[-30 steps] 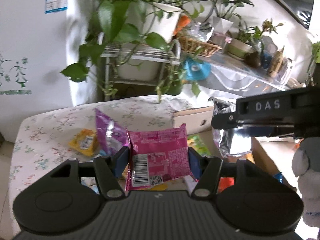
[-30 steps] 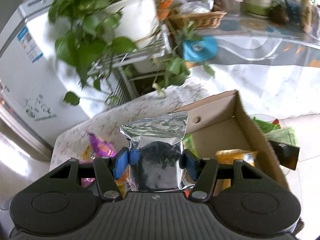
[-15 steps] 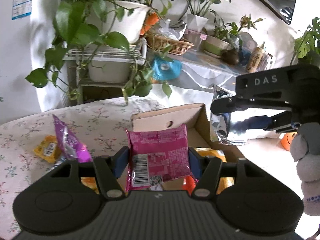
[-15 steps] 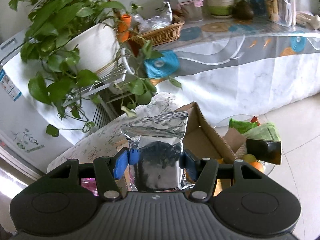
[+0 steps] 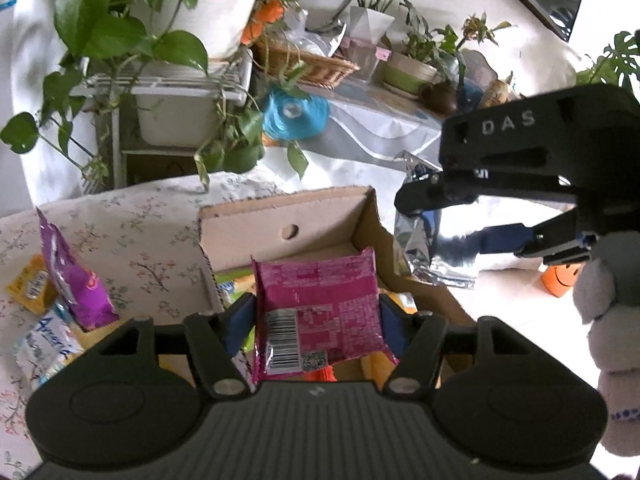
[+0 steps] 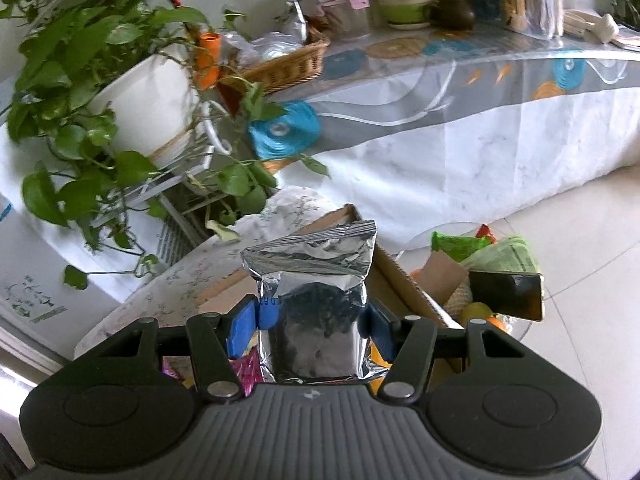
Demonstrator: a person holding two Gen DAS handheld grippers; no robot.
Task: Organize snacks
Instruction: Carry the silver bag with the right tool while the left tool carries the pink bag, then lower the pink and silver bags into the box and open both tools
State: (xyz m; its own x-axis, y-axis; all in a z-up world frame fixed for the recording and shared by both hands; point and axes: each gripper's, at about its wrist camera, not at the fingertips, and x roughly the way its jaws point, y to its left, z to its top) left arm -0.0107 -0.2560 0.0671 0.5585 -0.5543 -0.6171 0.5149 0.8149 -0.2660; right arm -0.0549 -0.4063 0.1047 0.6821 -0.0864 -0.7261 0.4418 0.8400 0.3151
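Note:
My left gripper [image 5: 316, 320] is shut on a pink snack packet [image 5: 320, 312] and holds it over the open cardboard box [image 5: 280, 220], which has several snacks inside. My right gripper [image 6: 312, 328] is shut on a silver foil bag [image 6: 316, 304]; in the left wrist view the bag [image 5: 440, 248] hangs just past the box's right wall. The box edge [image 6: 404, 280] shows behind the bag in the right wrist view.
A purple packet [image 5: 68, 276], a yellow packet [image 5: 32, 288] and a white-blue packet [image 5: 44, 344] lie on the floral tablecloth [image 5: 132, 232] left of the box. Potted plants [image 5: 168, 40] and a long table [image 6: 460, 92] stand behind. A basket of goods [image 6: 480, 272] sits on the floor.
Both grippers have swung right with their packets. The pink packet has gone from over the tablecloth to over the box; the silver bag has moved past the box's right wall.

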